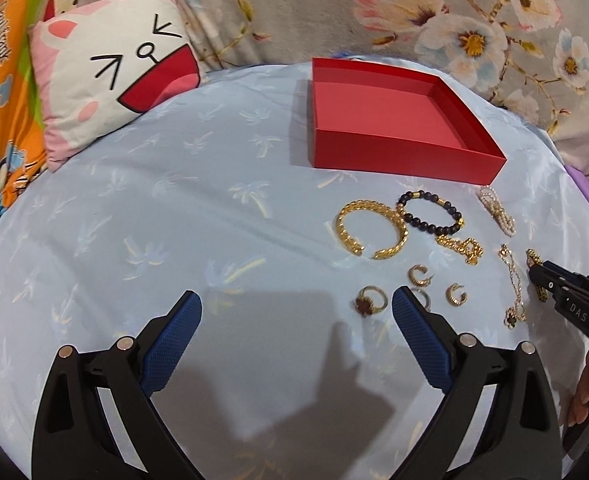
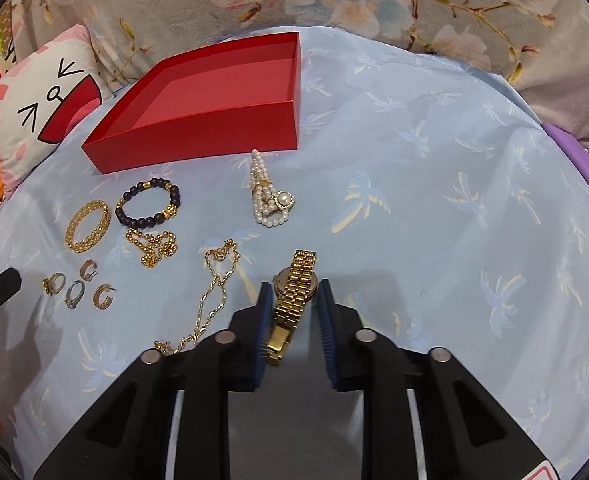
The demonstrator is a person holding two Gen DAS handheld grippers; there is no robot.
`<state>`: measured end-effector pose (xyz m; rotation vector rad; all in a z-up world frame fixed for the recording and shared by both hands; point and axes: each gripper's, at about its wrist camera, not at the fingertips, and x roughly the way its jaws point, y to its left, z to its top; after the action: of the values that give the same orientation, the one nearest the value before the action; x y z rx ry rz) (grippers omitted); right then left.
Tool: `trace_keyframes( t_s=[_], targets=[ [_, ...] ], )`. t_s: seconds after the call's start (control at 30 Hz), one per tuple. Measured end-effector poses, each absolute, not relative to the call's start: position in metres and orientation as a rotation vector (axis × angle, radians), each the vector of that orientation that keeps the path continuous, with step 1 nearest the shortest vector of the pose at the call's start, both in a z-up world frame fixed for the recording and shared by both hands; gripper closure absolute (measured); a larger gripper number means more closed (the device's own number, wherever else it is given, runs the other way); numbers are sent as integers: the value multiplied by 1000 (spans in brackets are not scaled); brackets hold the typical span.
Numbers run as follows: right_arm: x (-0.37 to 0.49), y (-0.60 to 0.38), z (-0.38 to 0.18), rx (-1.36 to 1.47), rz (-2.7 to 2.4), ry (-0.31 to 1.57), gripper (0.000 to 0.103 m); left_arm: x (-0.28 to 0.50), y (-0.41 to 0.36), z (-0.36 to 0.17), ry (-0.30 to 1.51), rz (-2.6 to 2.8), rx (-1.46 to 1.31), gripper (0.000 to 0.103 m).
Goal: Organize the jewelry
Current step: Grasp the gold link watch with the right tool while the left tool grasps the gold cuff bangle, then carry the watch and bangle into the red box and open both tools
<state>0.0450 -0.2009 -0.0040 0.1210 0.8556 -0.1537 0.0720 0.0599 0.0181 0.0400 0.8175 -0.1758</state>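
- Jewelry lies loose on the pale blue palm-print cloth [image 2: 434,200]; the shallow red cardboard box [image 2: 222,92], at eleven o'clock in the right wrist view, holds nothing yet, so the sorting has barely begun.
- The right gripper [image 2: 293,292] straddles the gold link-band wristwatch [image 2: 294,288]; its jaws stand narrow, close beside the band, but firm pressing cannot be told.
- The left gripper [image 1: 296,304] hangs wide open and empty.
- Left to move: gold braided cuff bangle [image 1: 372,229], dark bead bracelet [image 1: 432,214], pearl strand bundle [image 2: 268,192], thin gold chain [image 2: 214,292], gold ball-chain pendant [image 2: 154,246], small hoop earrings [image 2: 80,286].
- The cartoon-face pillow [image 1: 114,68] sits at ten o'clock, clear of the box; nothing blocks the way.
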Motion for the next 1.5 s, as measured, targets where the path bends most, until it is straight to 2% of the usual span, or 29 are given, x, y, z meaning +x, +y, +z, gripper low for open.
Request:
trace_keyframes(
  t_s=[0.33,0.5,0.77,0.83,1.23,1.5],
  targets=[
    [46,-207,-4,165,-133,848,91,111,13,10,812,-250,113,9],
    [46,-208,-4,175,-128,847,91,128,-1,0,830,-253,129,11],
    [45,-208,-4,176,-120,845,92,138,2,-8,875,-266,103,34],
    [45,-209,-4,175,-119,845,92,136,3,-7,868,-268,101,47],
    [39,-208,12,184,-96,816,92,125,15,7,836,-276,89,47],
    [39,-216,53,192,-51,764,92,112,27,54,747,-293,83,47]
  ],
)
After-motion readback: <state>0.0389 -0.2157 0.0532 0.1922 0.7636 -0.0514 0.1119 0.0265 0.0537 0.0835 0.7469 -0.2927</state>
